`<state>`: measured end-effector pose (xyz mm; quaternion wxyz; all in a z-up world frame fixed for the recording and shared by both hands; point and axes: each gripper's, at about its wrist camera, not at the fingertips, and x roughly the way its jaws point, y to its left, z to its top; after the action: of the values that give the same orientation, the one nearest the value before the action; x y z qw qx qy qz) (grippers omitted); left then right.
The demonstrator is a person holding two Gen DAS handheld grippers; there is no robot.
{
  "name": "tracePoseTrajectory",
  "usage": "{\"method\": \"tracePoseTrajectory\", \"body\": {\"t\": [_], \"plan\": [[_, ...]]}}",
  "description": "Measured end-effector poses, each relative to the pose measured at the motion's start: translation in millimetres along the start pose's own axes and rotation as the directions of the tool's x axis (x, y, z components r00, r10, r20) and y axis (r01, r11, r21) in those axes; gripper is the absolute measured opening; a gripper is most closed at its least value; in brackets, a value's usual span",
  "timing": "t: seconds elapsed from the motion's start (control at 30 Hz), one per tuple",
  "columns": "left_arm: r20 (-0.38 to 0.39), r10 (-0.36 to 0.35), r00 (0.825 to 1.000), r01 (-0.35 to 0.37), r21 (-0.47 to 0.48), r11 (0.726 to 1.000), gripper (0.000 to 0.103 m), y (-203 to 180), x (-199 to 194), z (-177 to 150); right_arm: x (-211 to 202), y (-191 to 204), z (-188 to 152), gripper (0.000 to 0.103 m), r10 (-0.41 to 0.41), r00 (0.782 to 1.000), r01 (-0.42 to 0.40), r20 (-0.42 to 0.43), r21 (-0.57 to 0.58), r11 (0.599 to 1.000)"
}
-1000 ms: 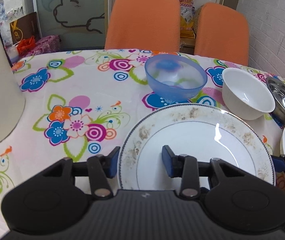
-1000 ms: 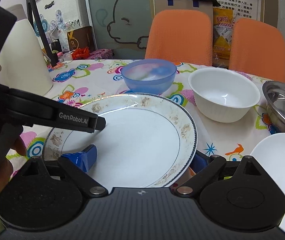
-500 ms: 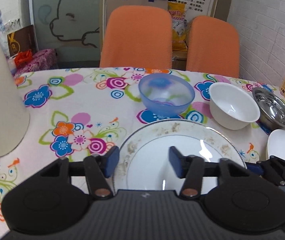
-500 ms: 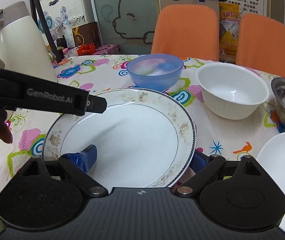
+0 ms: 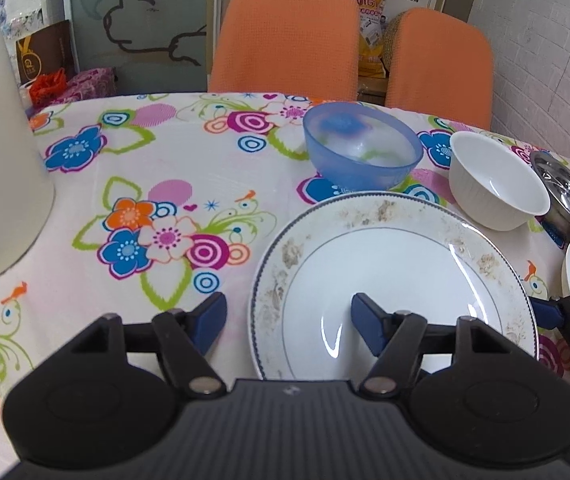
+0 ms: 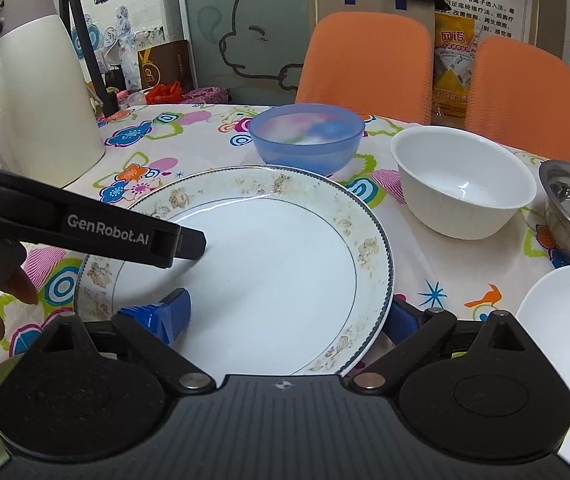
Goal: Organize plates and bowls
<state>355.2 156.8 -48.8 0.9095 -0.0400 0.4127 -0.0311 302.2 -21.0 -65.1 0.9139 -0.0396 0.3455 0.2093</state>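
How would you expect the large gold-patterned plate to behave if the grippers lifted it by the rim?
The large plate looks like glazed ceramic, so probably rigid and fairly heavy. Its glossy highlights suggest a slick surface that might slip between the right gripper pads. It would likely chip if it knocked the white bowl nearby.

A home dining area is suggested. A table is covered by a glossy flower-printed tablecloth (image 5: 133,184), with two orange fabric-backed chairs (image 5: 285,36) drawn up behind it. A tall cream-coloured thermos jug (image 6: 41,92) is set on the table. A frosted glass panel with a cartoon outline drawing (image 6: 245,28) and a white brick-patterned wall (image 5: 545,28) are seen behind.
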Motion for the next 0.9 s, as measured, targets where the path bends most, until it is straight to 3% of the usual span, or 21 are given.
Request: {"method": "tracePoseTrajectory", "body": {"t": [0.13, 0.23, 0.43, 0.53, 0.57, 0.63, 0.67, 0.9], "plan": [[-0.007, 0.010, 1.000, -0.010, 0.000, 1.000, 0.077, 1.4, 0.3, -0.5, 1.1, -0.5, 2.3, 0.086, -0.001, 1.000, 0.001, -0.011, 0.002, 1.000], [-0.046, 0.042, 0.998, -0.042, 0.010, 0.999, 0.097, -0.6, 4.6, -0.4, 1.1, -0.4, 2.3, 0.086, 0.000, 1.000, 0.000, -0.010, -0.001, 1.000], [-0.031, 0.037, 0.999, -0.037, 0.017, 0.999, 0.097, 0.2, 4.2, -3.0, -1.0, -2.2, -4.4, 0.087, 0.027, 0.999, -0.027, 0.023, -0.032, 0.999], [-0.014, 0.031, 0.999, -0.031, 0.023, 0.999, 0.096, -1.5, 4.7, -4.5, -0.4, -1.2, 0.1, 0.087, 0.022, 1.000, -0.022, -0.004, -0.022, 1.000], [-0.006, 0.024, 1.000, -0.024, 0.031, 0.999, 0.095, -3.5, 4.5, -5.2, 0.1, 0.7, 1.6, 0.088, 0.031, 0.999, -0.031, -0.014, -0.020, 0.999], [0.010, -0.010, 1.000, 0.010, 0.046, 0.999, 0.078, -8.0, 1.4, -6.0, 1.2, 3.0, 1.8, 0.087, 0.024, 1.000, -0.025, -0.010, -0.032, 0.999], [0.013, -0.034, 0.999, 0.033, 0.056, 0.998, 0.061, -11.9, -1.9, -5.0, 1.2, 1.7, 1.7, 0.086, 0.032, 0.999, -0.032, -0.005, -0.033, 0.999], [0.017, -0.005, 1.000, 0.004, 0.042, 0.999, 0.052, -15.0, -8.0, 0.5, -5.7, -1.2, 6.6, 0.084, 0.058, 0.998, -0.057, -0.019, 0.022, 0.998]]}}
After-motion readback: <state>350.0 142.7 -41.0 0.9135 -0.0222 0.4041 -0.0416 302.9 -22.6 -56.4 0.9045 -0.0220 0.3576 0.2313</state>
